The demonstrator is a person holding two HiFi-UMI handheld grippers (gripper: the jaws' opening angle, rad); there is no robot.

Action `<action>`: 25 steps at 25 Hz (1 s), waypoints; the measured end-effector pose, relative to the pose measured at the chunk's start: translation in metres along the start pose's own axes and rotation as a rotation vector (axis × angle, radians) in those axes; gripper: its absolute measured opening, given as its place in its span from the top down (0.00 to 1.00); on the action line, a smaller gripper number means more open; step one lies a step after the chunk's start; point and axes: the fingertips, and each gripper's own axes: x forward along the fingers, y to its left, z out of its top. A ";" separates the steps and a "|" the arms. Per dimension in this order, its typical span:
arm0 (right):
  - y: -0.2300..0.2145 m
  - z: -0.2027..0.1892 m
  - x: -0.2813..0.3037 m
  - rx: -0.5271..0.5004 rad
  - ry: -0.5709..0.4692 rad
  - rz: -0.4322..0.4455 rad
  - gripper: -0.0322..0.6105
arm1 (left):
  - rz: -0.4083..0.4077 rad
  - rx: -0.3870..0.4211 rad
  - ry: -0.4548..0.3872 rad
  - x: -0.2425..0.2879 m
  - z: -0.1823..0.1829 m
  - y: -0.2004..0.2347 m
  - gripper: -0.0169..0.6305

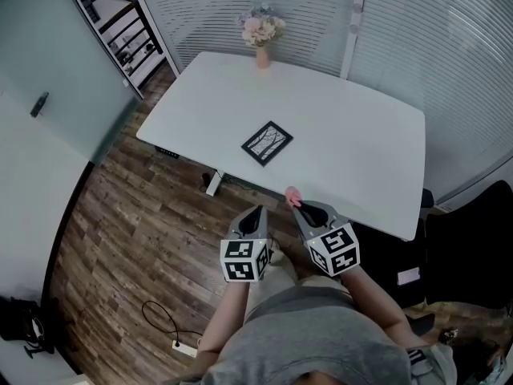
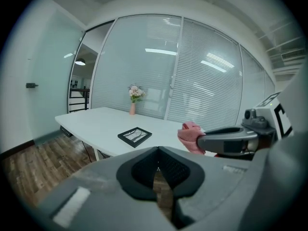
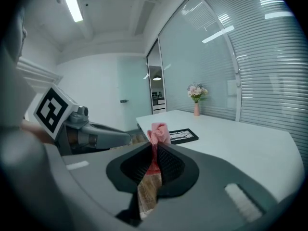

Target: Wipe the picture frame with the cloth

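1. Picture frame (image 1: 267, 143): black-edged, it lies flat and askew on the white table (image 1: 369, 167), closer to the person's side than to the far side. Nothing touches it.
2. Pink cloth (image 3: 158, 133): it is bunched and held in the air just off the table's near edge, well apart from the frame. A crumpled tuft pokes out beyond the jaw tips.
3. Right gripper (image 3: 155, 162): its jaws are clamped on the cloth. A strip of the fabric runs down between the ribbed pads.
4. Left gripper (image 2: 157, 165): its jaws are pressed together with nothing between them. It hangs just beside the right gripper, on its left, short of the table edge.
5. A person in a grey top (image 1: 321, 335) stands at the table's near side. They hold both tools out at about the same height, marker cubes up toward the head camera.
6. A pink vase of pale flowers (image 1: 262, 32) stands at the table's far edge, well apart from the frame.
7. Slatted blinds (image 1: 449, 46) behind glass close off the far side of the room.
8. A shelf unit (image 1: 120, 22) shows at the upper left of the head view.
9. On the wooden floor (image 1: 120, 231), a white power strip (image 1: 186, 347) lies with a dark cord looped beside it.
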 end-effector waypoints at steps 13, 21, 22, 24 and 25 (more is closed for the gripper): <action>0.020 -0.010 -0.026 -0.030 -0.016 0.026 0.90 | 0.022 -0.011 -0.021 -0.031 -0.018 -0.018 0.97; 0.030 -0.003 -0.024 -0.054 -0.030 0.034 0.91 | 0.027 -0.004 -0.039 -0.039 -0.013 -0.016 0.97; 0.031 -0.002 -0.025 -0.054 -0.034 0.036 0.91 | 0.027 -0.004 -0.039 -0.040 -0.013 -0.016 0.97; 0.031 -0.002 -0.027 -0.051 -0.040 0.038 0.91 | 0.026 -0.003 -0.038 -0.040 -0.014 -0.017 0.97; 0.032 -0.003 -0.027 -0.050 -0.042 0.037 0.91 | 0.026 -0.001 -0.037 -0.040 -0.014 -0.017 0.97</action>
